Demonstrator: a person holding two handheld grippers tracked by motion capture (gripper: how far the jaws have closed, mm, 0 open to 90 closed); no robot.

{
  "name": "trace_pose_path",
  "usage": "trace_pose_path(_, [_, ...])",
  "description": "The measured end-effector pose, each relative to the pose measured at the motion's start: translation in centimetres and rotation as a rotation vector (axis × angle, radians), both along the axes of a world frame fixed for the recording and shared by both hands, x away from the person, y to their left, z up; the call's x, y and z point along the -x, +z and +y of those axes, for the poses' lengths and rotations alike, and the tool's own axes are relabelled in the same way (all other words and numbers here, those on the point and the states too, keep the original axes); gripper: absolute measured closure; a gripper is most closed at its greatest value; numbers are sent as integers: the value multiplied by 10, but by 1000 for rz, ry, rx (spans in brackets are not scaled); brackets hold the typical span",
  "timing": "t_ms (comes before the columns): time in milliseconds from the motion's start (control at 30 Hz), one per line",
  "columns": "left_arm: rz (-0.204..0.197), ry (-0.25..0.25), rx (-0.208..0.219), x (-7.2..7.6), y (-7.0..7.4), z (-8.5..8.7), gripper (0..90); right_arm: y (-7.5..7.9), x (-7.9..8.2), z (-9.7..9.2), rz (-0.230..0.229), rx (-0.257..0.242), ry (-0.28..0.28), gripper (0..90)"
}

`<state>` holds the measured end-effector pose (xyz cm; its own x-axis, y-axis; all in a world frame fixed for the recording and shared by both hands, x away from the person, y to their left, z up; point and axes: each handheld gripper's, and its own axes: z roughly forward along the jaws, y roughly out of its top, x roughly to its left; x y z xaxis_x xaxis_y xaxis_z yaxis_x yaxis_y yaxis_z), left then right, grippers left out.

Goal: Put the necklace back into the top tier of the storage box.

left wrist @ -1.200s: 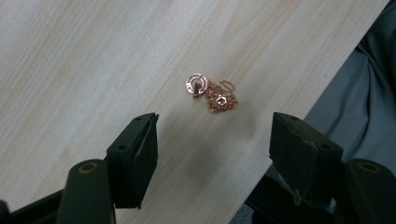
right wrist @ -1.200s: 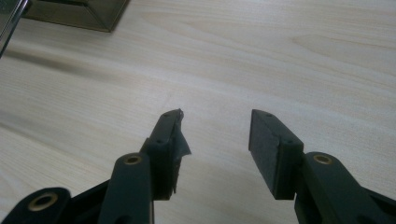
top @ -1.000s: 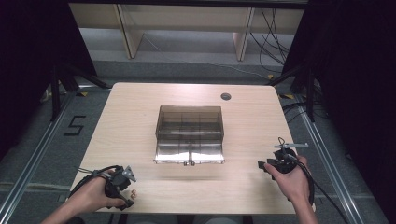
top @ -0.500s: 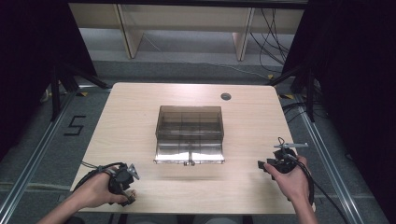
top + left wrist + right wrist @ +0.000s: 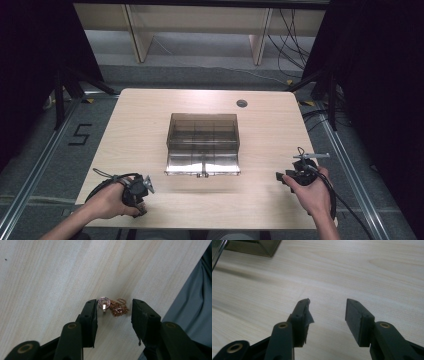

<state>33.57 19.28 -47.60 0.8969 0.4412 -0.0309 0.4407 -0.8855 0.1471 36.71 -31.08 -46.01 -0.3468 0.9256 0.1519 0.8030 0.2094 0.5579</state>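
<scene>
A thin rose-gold chain (image 5: 119, 309) with a round ring pendant (image 5: 103, 302) lies bunched on the wooden table near its front left corner. My left gripper (image 5: 114, 303) points down over it with one jaw on each side. The jaws have just been closing, the chain lies between them, and neither pad presses on it. In the high view the left gripper (image 5: 137, 191) sits at the front left, held in a hand. My right gripper (image 5: 327, 302) hovers open over bare wood with nothing between its jaws. It is at the front right (image 5: 284, 178) in the high view.
A clear smoky plastic box (image 5: 202, 141) with inner compartments stands at the table's middle, its front flap down. A corner of the box (image 5: 252, 247) is up-left of the right gripper. The table edge and grey floor (image 5: 192, 302) lie just beside the chain. A round cable hole (image 5: 242, 103) is at the back.
The left hand has edged slightly to the right along the front edge. The right hand and the box have stayed where they were.
</scene>
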Motion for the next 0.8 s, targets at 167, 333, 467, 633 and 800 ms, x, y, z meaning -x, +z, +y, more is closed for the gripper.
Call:
trace_pose_path(167, [-2, -26, -20, -2, -1, -2, 573, 0, 0, 0, 0, -1, -1, 545])
trace_pose_path(333, [-2, -50, -29, -2, -1, -5, 579, 0, 0, 0, 1, 1, 0, 545])
trace_pose_path(467, [0, -57, -38, -2, -3, -5, 578, 1, 0, 0, -2, 0, 1, 546])
trace_pose_path(633, [1, -56, -44, -2, -3, -5, 571, 0, 0, -1, -8, 5, 6, 545])
trace_pose_path(800, [-6, -64, -63, -2, -4, -5, 570, 1, 0, 0, -1, 1, 0, 546])
